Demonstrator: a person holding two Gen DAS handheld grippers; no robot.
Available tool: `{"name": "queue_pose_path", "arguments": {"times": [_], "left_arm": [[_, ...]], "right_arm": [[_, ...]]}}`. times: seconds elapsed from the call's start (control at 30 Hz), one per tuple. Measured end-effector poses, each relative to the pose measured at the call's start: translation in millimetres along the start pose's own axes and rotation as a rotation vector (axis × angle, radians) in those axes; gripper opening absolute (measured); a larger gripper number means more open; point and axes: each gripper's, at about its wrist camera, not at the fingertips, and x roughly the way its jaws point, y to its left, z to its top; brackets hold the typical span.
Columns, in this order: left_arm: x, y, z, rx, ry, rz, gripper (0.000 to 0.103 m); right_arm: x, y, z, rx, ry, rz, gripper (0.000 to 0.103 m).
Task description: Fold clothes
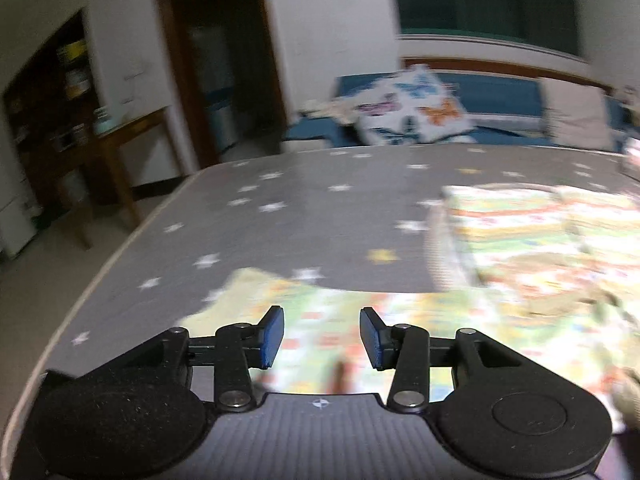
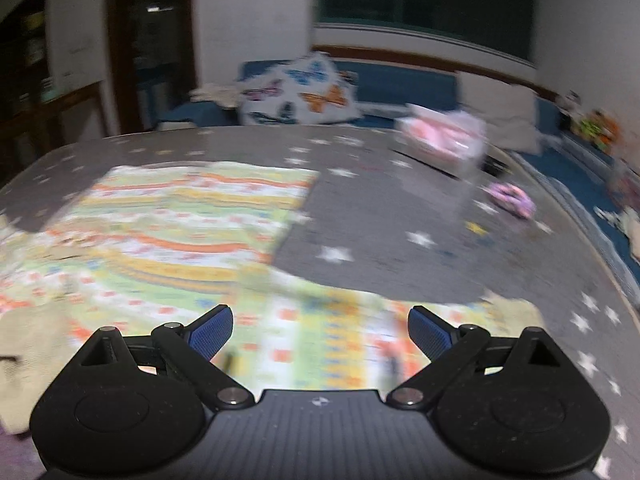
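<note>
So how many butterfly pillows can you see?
1. The butterfly pillow leans on the blue sofa behind the starry grey table, straight past the colourful garment. The plain cushion beside it has no butterflies; others could be hidden.

2 claws, 1 striped garment, 1 butterfly pillow, 1 pink pkg.

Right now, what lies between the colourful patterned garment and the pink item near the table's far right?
Only bare grey star-print table cover separates the patterned garment from the pink item, as the right wrist view shows.
</note>
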Motion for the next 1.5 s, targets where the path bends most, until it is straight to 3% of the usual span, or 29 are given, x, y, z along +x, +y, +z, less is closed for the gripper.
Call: {"name": "queue_pose_path", "arguments": {"times": [0.17, 0.33, 0.47, 0.67, 0.93, 1.1, 1.27, 1.5], "left_arm": [[-9.4, -56.8, -5.7, 0.114, -0.011, -0.161, 0.045], [-17.4, -99.3, -18.0, 0.216, -0.038, -0.271, 0.045], [-24.1, -118.1, -34.4, 0.306, -0.066, -0.310, 0.045], [-34.0, -129.9, -53.8, 0.414, -0.114, -0.291, 0.045], [-45.4, -121.9, -27.9, 0.338, -0.165, -0.307, 0.047], [-40.3, -141.0, -20.4, 0.334, -0.151, -0.359, 0.047], [-34.4, -167.2, -21.9, 0.366, -0.128, -0.406, 0.047], [-32.5, -190.5, -17.1, 0.381, -0.122, -0.465, 0.047]], "right_arm": [[0.9, 50.6, 4.7, -0.115, 0.002, 0.116, 0.096], [-0.1, 91.1, 3.5, -0.203, -0.009, 0.196, 0.096], [2.1, 115.1, -2.6, -0.258, -0.001, 0.244, 0.096], [3.6, 139.0, -23.5, -0.370, 0.020, 0.245, 0.096], [-13.0, 119.8, -19.1, -0.316, -0.039, 0.189, 0.095], [-7.4, 101.7, -27.6, -0.262, -0.004, 0.119, 0.093], [-14.3, 94.9, -34.5, -0.259, -0.008, 0.114, 0.093], [-28.2, 43.9, -32.6, -0.071, -0.033, 0.035, 0.087]]}}
